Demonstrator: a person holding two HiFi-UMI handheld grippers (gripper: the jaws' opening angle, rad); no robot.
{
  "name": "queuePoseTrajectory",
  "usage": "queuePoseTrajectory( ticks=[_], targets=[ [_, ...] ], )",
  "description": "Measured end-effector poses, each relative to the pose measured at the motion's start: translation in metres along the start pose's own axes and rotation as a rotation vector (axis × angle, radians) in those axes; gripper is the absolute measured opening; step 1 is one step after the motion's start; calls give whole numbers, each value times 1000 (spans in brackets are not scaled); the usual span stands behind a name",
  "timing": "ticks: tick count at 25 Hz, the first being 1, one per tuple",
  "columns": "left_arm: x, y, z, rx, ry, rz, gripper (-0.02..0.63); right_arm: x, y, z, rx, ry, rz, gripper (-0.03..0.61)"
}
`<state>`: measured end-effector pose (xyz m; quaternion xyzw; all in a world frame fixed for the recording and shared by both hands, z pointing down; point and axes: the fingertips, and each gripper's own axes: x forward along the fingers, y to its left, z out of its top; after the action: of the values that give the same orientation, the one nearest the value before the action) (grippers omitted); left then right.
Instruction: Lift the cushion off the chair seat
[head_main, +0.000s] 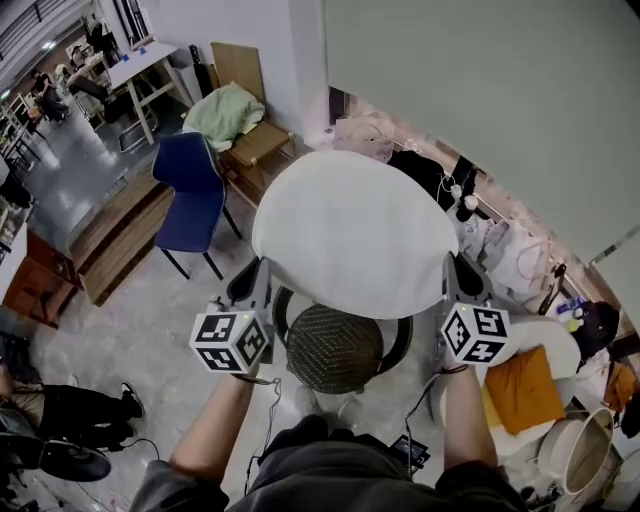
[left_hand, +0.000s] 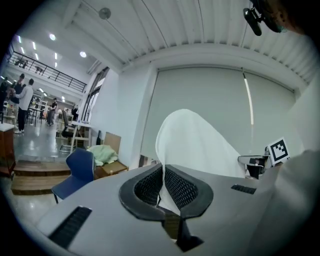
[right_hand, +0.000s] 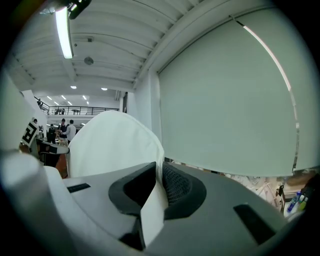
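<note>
The cushion (head_main: 350, 235) is covering the far part of the chair (head_main: 335, 350) and hiding both claw tips in the head view, whose bottom edge is cutting off the forearms (head_main: 215, 435). The left claw (left_hand: 162, 182) and right claw (right_hand: 157, 187) bodies are blocking the cushion's lower part in their own views. Distant people (left_hand: 22, 102) are appearing too small to tell apart

Our right gripper (right_hand: 159, 184) is clamped on an edge of the white cushion (right_hand: 112, 145), which bulks toward eleven o'clock; a pale blind (right_hand: 225, 100) fills two o'clock.
</note>
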<state>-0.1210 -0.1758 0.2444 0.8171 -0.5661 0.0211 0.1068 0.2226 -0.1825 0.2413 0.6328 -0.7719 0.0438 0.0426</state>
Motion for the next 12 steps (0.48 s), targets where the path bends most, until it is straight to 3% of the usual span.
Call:
queuePoseTrajectory(
  ticks=[12],
  targets=[
    [-19, -22, 82, 69, -149, -13, 21, -32, 0, 81, -4, -173, -5, 44]
  ],
)
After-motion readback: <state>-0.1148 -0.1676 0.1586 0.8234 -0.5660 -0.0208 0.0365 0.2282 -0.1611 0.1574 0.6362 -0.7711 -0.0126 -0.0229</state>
